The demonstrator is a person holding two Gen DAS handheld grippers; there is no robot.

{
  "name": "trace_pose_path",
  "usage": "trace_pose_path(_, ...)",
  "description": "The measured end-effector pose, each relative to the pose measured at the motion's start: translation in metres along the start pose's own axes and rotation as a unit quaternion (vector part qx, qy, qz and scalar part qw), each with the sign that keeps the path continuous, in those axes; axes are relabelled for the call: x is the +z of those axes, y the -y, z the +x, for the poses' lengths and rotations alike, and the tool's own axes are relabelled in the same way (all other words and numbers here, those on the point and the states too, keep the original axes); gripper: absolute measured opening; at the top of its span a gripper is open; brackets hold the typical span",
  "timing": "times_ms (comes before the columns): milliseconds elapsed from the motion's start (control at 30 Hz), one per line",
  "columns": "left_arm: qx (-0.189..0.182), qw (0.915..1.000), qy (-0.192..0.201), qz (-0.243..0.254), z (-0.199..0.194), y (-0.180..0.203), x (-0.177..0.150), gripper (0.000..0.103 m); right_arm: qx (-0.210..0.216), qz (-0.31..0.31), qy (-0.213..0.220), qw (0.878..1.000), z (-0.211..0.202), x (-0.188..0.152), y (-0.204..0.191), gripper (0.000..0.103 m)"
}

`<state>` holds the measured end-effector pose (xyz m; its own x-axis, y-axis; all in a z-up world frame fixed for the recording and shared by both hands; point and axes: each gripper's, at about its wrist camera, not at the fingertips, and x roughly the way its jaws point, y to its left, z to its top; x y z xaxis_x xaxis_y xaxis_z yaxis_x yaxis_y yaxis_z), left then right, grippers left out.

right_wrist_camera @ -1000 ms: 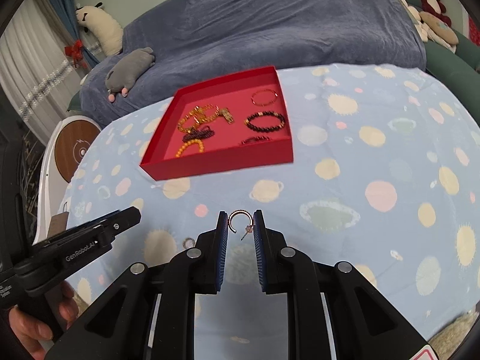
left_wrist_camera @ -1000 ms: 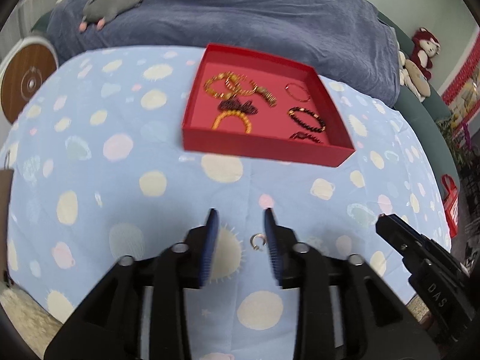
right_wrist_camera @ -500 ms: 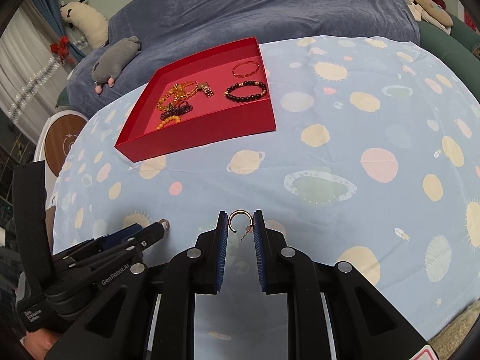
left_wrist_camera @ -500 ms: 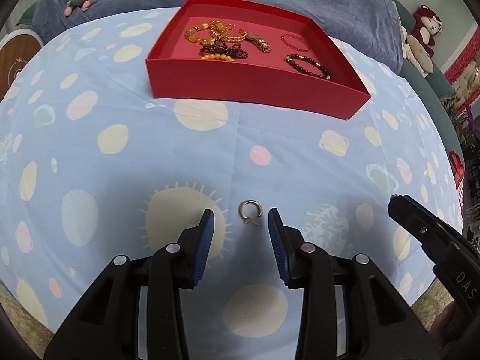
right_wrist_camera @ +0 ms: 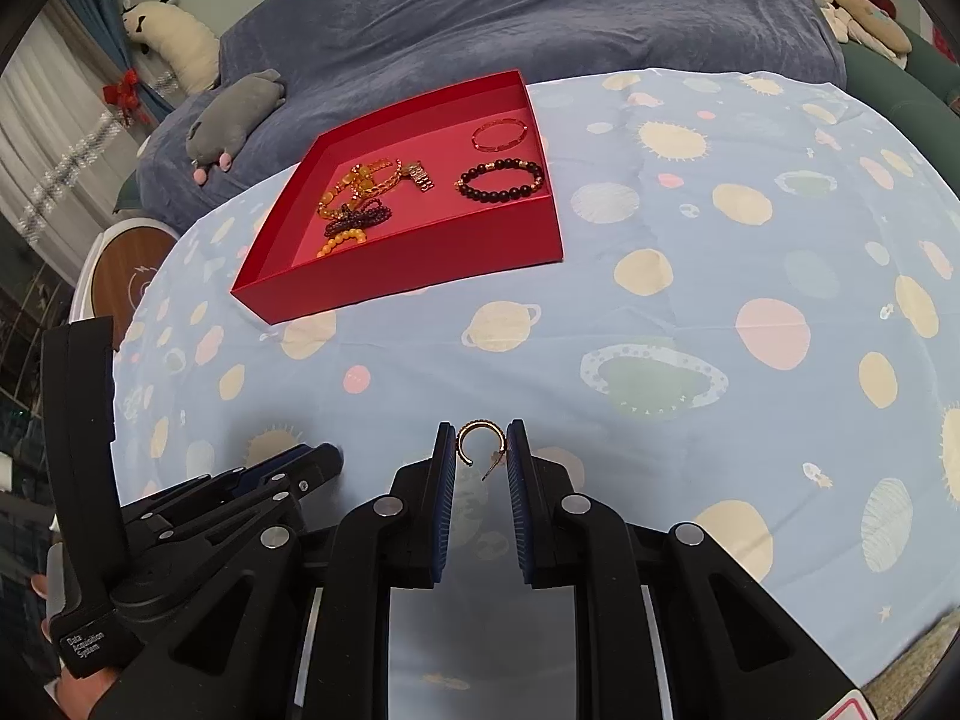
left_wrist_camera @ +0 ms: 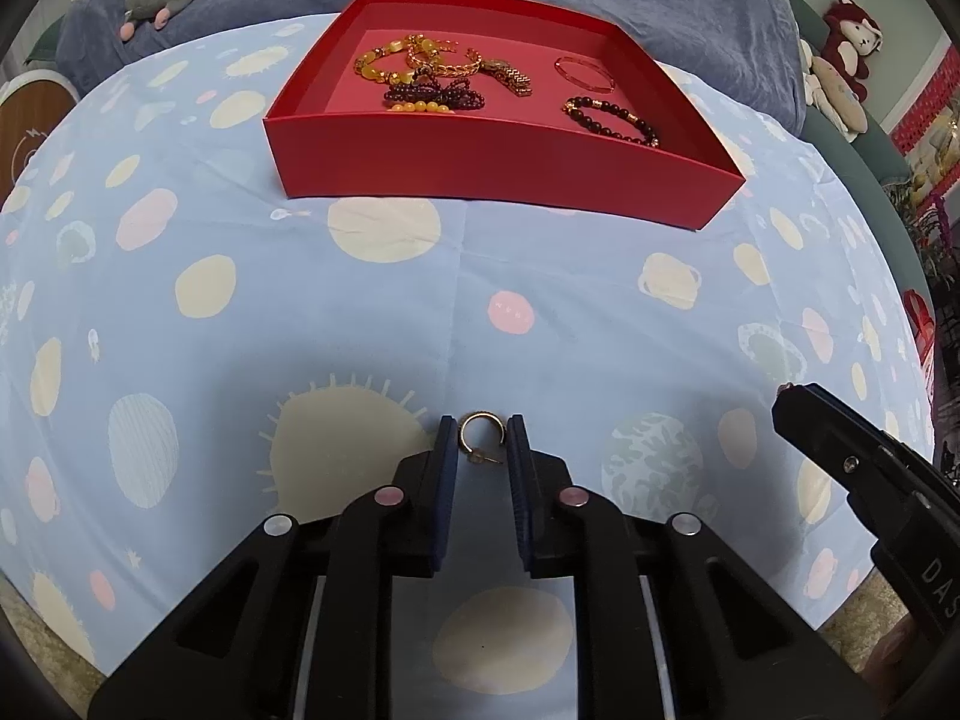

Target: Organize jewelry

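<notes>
Jewelry first: small gold open-hoop earring with a thin post (left_wrist_camera: 481, 439) sits right between the tips of my left hand-held gripper (left_wrist_camera: 482, 441). Jaws have just been closing on it; they stand narrow, blue ribbed pads (left_wrist_camera: 445, 450) flanking the hoop and seemingly touching it on both sides. Hoop looks to be low at the cloth, so I judge this as the pinch just before the lift. Whether it is off the cloth I cannot tell.

My right hand-held gripper (right_wrist_camera: 482, 444) is clamped narrow on a matching gold hoop earring (right_wrist_camera: 480, 441), hoop poking out past the pad tips, post hanging down between them. Gripped by the curve, probably because thin hard wire would slip if caught flat.

Ahead of both hand-held grippers, well apart, is the shallow red cardboard tray (left_wrist_camera: 498, 171) on the counter, which wears a light blue cloth printed with suns and planets (left_wrist_camera: 240, 330). Tray holds smooth amber bead bracelets (left_wrist_camera: 384, 63), a gold chain-link bracelet (left_wrist_camera: 447, 66), a clump of dark garnet-like beads (left_wrist_camera: 432, 93), a thin red-gold bangle (left_wrist_camera: 583, 72) and a glossy black bead bracelet (left_wrist_camera: 609, 117). Bracelets are grouped to one side, rigid and black ones apart, so the tray is likely the sorting spot; both earrings probably go there as a pair.

Cloth is soft and creased, so the tips could snag it.
</notes>
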<state>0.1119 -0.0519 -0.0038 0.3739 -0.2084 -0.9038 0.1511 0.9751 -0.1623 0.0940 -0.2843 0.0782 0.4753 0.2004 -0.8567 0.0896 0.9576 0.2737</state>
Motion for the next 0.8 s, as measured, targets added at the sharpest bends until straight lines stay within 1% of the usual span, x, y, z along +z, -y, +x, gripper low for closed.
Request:
trace_pose_path(167, -0.002, 0.9999, 0.014, -0.003, -0.016, 0.000, 0.005, 0.016, 0.004, -0.002, 0.009, 1.000, -0.007, 0.003, -0.002, 0.016)
trace_pose_path(367, -0.008, 0.9991, 0.042, -0.001, -0.046, 0.003, 0.022, 0.016, 0.016, -0.015, 0.026, 0.999, -0.018, 0.015, -0.015, 0.016)
trace_pose_path(567, -0.017, 0.9971, 0.074, -0.002, -0.069, 0.006, 0.050, 0.016, 0.029, -0.047, 0.047, 0.997, -0.025, 0.041, -0.039, 0.016)
trace_pose_path(800, -0.021, 0.9946, 0.102, -0.001, -0.078, 0.007, 0.090, 0.016, 0.034, -0.068, 0.074, 0.994, -0.022, 0.080, -0.058, 0.016)
